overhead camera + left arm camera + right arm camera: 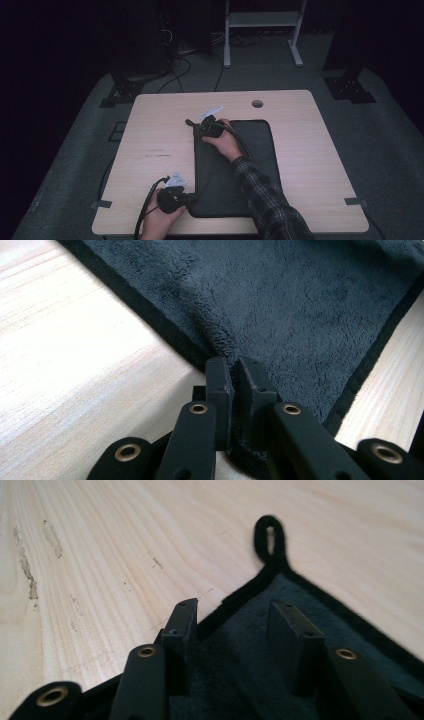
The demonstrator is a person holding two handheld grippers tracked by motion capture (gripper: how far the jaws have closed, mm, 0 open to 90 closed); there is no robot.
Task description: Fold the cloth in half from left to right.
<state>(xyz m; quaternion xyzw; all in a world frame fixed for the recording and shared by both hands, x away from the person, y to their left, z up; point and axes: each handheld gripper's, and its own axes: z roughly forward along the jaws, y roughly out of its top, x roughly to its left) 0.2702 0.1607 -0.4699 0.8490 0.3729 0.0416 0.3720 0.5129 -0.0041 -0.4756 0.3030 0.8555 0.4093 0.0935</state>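
Now the towel lies flat on the table, right of the middle, with its long side running away from the person. The left gripper is at the near left corner of the towel; its jaws are almost closed and pinch the dark hem there. The right gripper rests over the far left corner, jaws wide apart, one on the hem and one on the pile, gripping nothing. Just beyond this corner a small hanging loop lies on the wood. The towel is dark grey, soft and fluffy, with a smooth black border. The table is pale wood with fine grain and some small marks.
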